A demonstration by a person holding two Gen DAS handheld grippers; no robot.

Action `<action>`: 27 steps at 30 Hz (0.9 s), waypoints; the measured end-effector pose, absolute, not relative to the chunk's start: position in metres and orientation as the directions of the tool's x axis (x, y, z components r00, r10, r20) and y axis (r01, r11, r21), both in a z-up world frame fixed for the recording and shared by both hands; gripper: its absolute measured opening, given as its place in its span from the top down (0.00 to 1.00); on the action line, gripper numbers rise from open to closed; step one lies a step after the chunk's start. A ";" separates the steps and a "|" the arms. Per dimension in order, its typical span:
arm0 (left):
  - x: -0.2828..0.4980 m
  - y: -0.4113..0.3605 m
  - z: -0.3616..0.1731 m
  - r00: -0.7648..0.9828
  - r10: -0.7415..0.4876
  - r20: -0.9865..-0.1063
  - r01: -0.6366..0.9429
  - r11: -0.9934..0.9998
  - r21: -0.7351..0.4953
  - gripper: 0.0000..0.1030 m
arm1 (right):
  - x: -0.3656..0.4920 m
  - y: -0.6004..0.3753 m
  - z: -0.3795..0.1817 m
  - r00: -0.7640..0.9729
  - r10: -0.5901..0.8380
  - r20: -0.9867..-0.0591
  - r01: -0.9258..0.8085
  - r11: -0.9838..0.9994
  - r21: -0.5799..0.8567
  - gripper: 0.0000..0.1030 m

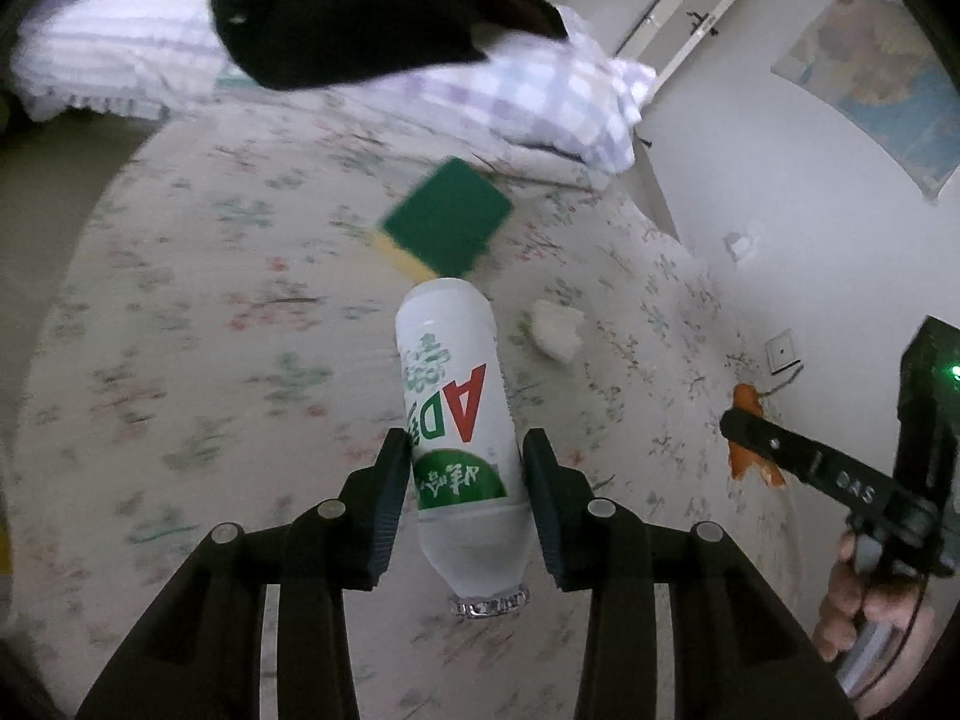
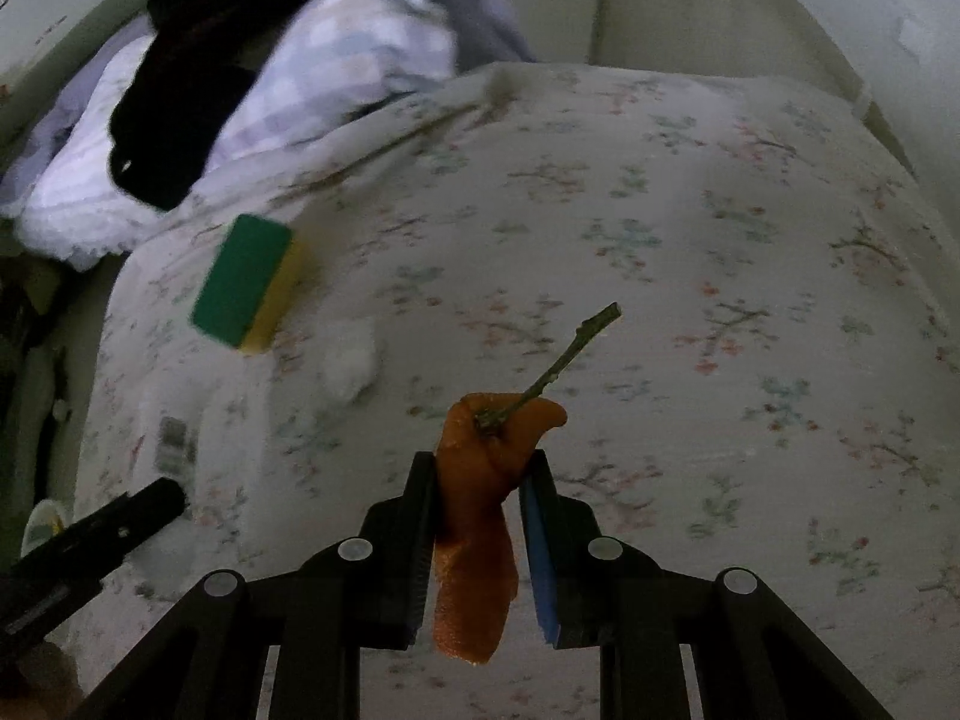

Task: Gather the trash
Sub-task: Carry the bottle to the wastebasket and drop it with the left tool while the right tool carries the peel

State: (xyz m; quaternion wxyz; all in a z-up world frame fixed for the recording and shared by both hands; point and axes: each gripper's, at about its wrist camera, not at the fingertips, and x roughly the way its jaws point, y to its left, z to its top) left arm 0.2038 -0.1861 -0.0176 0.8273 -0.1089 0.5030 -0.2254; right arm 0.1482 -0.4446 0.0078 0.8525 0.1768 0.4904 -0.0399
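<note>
A white plastic bottle (image 1: 456,420) with a green and red label hangs cap-down above the bed, with my left gripper (image 1: 467,441) shut on its lower half. My right gripper (image 2: 480,462) is shut on a strip of orange peel (image 2: 480,510) with a dry stem sticking out of it. That peel (image 1: 747,399) also shows at the right of the left wrist view, where a hand (image 1: 864,612) holds the right gripper. A crumpled white tissue (image 1: 558,330) lies on the floral bedsheet (image 1: 210,330) just beyond the bottle.
A green and yellow sponge (image 1: 447,222) lies on the bed past the bottle. A black garment (image 1: 360,12) sits on a checked pillow (image 1: 540,102) at the head of the bed. A white wall (image 1: 780,210) runs along the bed's right side.
</note>
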 end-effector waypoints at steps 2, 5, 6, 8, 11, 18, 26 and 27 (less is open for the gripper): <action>0.194 -0.163 -0.010 0.408 -0.477 -0.779 0.257 0.878 -0.403 0.61 | 0.149 -0.430 0.011 0.518 0.119 -0.847 0.215 0.940 0.264 0.76; 0.184 -0.136 -0.004 0.430 -0.467 -0.772 0.242 0.884 -0.400 0.61 | 0.150 -0.409 0.015 0.522 0.129 -0.843 0.182 0.949 0.257 0.76; 0.181 -0.127 -0.002 0.438 -0.463 -0.771 0.236 0.886 -0.398 0.61 | 0.151 -0.402 0.017 0.523 0.131 -0.842 0.172 0.952 0.254 0.76; 0.175 -0.108 0.001 0.451 -0.457 -0.766 0.224 0.889 -0.399 0.61 | 0.152 -0.387 0.019 0.525 0.137 -0.840 0.147 0.958 0.248 0.76; 0.167 -0.079 0.004 0.475 -0.446 -0.759 0.194 0.894 -0.403 0.61 | 0.155 -0.361 0.022 0.526 0.151 -0.837 0.107 0.964 0.242 0.76; 0.153 -0.012 0.004 0.542 -0.398 -0.740 0.115 0.908 -0.404 0.61 | 0.164 -0.306 0.021 0.516 0.180 -0.838 0.022 0.975 0.223 0.76; 0.142 0.061 -0.008 0.574 -0.318 -0.755 0.023 0.927 -0.373 0.61 | 0.174 -0.244 0.011 0.484 0.224 -0.846 -0.061 0.973 0.223 0.76; 0.142 0.067 -0.010 0.575 -0.308 -0.758 0.011 0.929 -0.369 0.61 | 0.174 -0.235 0.010 0.480 0.227 -0.848 -0.073 0.973 0.219 0.76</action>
